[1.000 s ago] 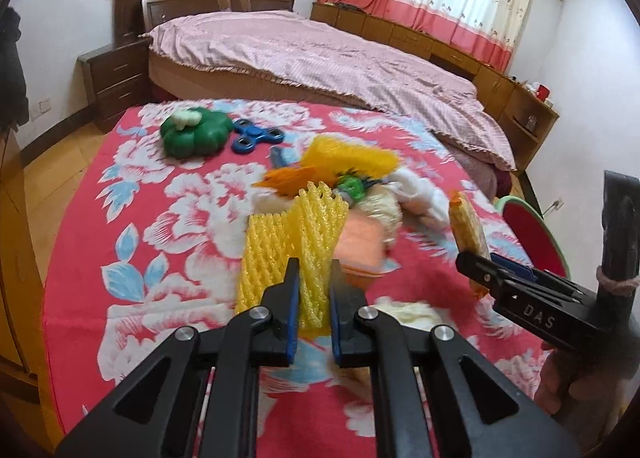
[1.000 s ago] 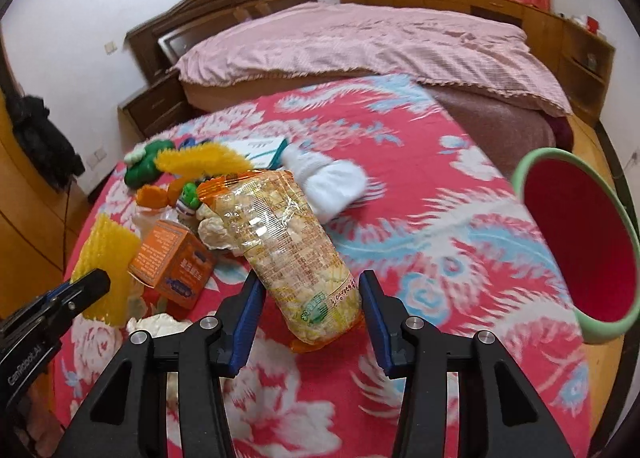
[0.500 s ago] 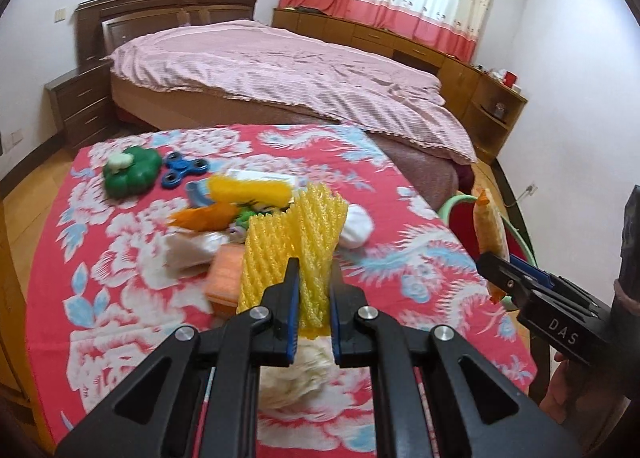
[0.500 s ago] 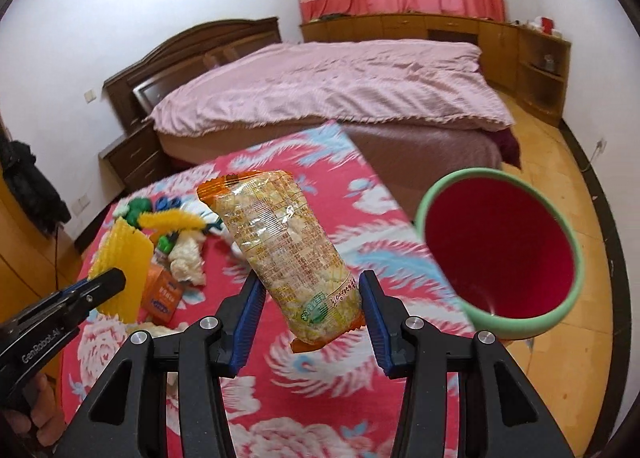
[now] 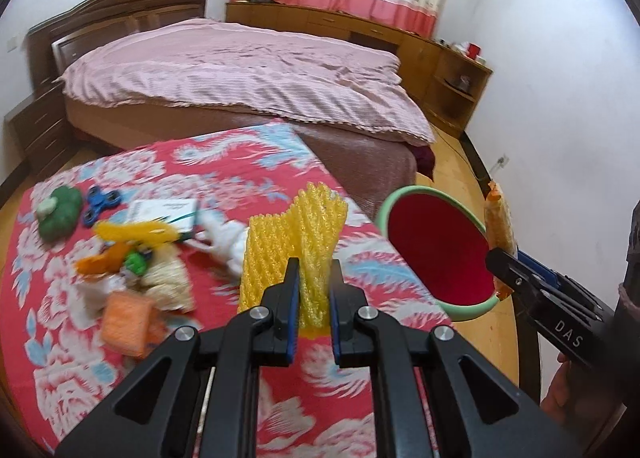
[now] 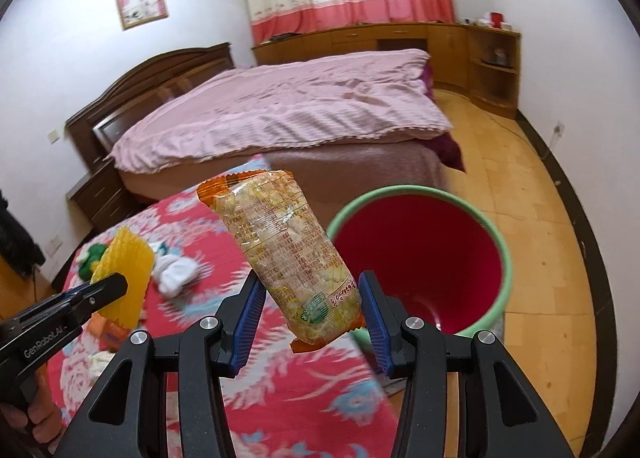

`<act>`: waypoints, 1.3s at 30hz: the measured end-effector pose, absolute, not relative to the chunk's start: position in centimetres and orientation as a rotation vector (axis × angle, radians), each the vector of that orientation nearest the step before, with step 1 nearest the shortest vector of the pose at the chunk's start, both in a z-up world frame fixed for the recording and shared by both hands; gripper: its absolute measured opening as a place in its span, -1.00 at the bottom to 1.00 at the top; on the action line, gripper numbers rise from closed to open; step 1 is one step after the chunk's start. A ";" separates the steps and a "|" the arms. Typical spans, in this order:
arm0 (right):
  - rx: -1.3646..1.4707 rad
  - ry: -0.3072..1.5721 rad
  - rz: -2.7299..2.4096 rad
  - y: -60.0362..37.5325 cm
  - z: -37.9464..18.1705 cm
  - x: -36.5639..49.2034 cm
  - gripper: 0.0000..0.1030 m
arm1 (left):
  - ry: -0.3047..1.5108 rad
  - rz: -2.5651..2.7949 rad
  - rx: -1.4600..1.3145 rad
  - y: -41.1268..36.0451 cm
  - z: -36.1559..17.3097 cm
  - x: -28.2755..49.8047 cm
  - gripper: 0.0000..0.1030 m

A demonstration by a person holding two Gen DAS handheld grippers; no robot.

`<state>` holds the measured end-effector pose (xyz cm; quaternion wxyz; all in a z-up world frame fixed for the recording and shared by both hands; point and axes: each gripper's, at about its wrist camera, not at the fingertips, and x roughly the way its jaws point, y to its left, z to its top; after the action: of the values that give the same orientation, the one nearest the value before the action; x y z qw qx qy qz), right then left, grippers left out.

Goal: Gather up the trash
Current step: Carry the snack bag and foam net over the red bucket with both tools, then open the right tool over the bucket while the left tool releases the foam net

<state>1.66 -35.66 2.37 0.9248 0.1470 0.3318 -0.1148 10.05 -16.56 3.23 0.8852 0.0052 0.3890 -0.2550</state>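
The left gripper (image 5: pixel 311 290) is pinched nearly closed on a yellow foam net (image 5: pixel 296 242), held upright above the worktop (image 5: pixel 224 162). The right gripper (image 6: pixel 310 310) clamps the lower end of a snack packet (image 6: pixel 286 258) with its jaws partly apart, the packet leaning toward 11 o'clock. In the right wrist view the red bin (image 6: pixel 424 258) with the green rim stands on the floor just off the worktop's edge, at about 2 o'clock from the packet.

The step in hand looks like carrying both pieces to the bin. To do it well, bring each gripper over the red opening before letting go, not over the rim, since the light net may drift and the long packet may tip on the edge. Release one, then the other. Other litter on the worktop at 9 o'clock in the left wrist view is blurred; a white crumpled wad (image 5: pixel 226 236) seems to lie there.
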 end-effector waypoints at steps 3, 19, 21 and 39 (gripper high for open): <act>0.320 0.686 -0.271 -37.5 2.0 1.4 -0.04 | 0.816 -0.554 0.035 -18.8 3.1 10.3 -0.78; 0.402 0.795 -0.404 -45.6 -2.6 1.7 -0.04 | 0.906 -0.639 0.166 -29.7 -0.3 12.3 -0.78; 0.410 0.809 -0.409 -46.2 -3.1 2.1 -0.04 | 0.918 -0.643 0.182 -30.8 -0.9 12.6 -0.78; 0.434 0.833 -0.385 -48.2 -5.1 3.6 0.00 | 0.967 -0.661 0.238 -35.2 -4.1 14.6 -0.78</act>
<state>3.55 -48.18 -5.07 0.8739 0.2077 0.3990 -0.1844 14.61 -35.21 -4.11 0.8267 0.1122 0.4552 -0.3111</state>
